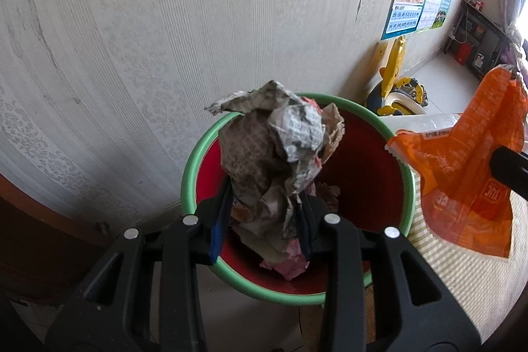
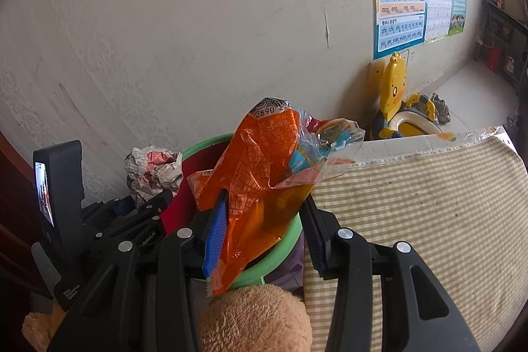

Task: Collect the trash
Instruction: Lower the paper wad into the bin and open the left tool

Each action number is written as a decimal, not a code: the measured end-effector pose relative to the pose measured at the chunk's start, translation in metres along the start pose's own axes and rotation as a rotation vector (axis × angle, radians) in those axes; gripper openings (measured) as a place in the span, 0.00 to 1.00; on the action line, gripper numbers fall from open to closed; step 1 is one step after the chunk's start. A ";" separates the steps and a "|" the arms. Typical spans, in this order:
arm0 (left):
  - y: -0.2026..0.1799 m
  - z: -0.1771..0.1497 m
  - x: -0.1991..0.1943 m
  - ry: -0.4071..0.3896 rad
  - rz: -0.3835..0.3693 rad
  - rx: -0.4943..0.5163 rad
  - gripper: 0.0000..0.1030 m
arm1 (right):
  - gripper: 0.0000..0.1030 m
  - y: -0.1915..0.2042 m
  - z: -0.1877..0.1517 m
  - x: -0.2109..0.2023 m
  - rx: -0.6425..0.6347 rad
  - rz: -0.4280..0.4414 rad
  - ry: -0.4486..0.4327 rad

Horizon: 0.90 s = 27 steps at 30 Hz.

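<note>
My left gripper is shut on a crumpled wad of newspaper, held just above the mouth of a red bin with a green rim. Paper scraps lie inside the bin. My right gripper is shut on an orange plastic wrapper with a clear crinkled piece attached, over the bin's rim on its right side. In the left wrist view the wrapper hangs at the right beside the bin. The right wrist view shows the left gripper and its newspaper at the left.
The bin stands against a pale patterned wall. A surface under a checked green cloth lies to its right. A tan plush toy sits below the right gripper. A yellow child's seat stands further along the wall, under posters.
</note>
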<state>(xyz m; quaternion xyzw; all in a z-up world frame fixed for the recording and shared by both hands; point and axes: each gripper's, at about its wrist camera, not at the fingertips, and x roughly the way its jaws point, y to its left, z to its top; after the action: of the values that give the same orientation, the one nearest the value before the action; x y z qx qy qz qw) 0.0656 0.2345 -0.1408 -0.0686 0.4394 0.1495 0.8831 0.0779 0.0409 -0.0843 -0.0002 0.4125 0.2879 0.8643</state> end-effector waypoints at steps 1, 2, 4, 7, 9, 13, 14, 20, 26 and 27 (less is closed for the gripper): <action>0.000 0.000 0.002 0.003 -0.002 -0.003 0.33 | 0.40 0.001 0.000 0.001 -0.003 -0.003 0.002; 0.001 0.000 0.005 0.010 -0.004 -0.006 0.33 | 0.40 0.001 0.000 0.003 -0.006 -0.008 0.005; 0.001 0.000 0.010 0.020 -0.007 -0.012 0.33 | 0.40 0.001 0.000 0.005 -0.009 -0.013 0.009; 0.001 0.000 0.022 0.048 -0.010 -0.017 0.34 | 0.40 0.001 0.000 0.009 -0.014 -0.026 0.015; 0.002 0.001 0.028 0.064 -0.014 -0.027 0.36 | 0.40 0.000 0.000 0.012 -0.016 -0.032 0.018; 0.002 0.001 0.034 0.078 -0.017 -0.029 0.39 | 0.40 -0.002 -0.001 0.017 -0.014 -0.041 0.029; 0.002 0.001 0.036 0.079 -0.017 -0.027 0.39 | 0.40 -0.002 -0.002 0.018 -0.014 -0.042 0.031; 0.002 0.000 0.041 0.089 -0.016 -0.019 0.42 | 0.40 -0.003 -0.001 0.023 -0.018 -0.044 0.043; 0.004 0.001 0.043 0.093 -0.016 -0.019 0.51 | 0.40 -0.003 -0.001 0.026 -0.020 -0.048 0.051; 0.003 0.001 0.044 0.094 -0.016 -0.019 0.52 | 0.40 -0.003 -0.001 0.027 -0.020 -0.048 0.052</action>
<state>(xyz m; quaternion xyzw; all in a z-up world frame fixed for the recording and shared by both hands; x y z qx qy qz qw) 0.0899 0.2468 -0.1752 -0.0874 0.4785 0.1434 0.8619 0.0920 0.0517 -0.1048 -0.0265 0.4320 0.2710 0.8598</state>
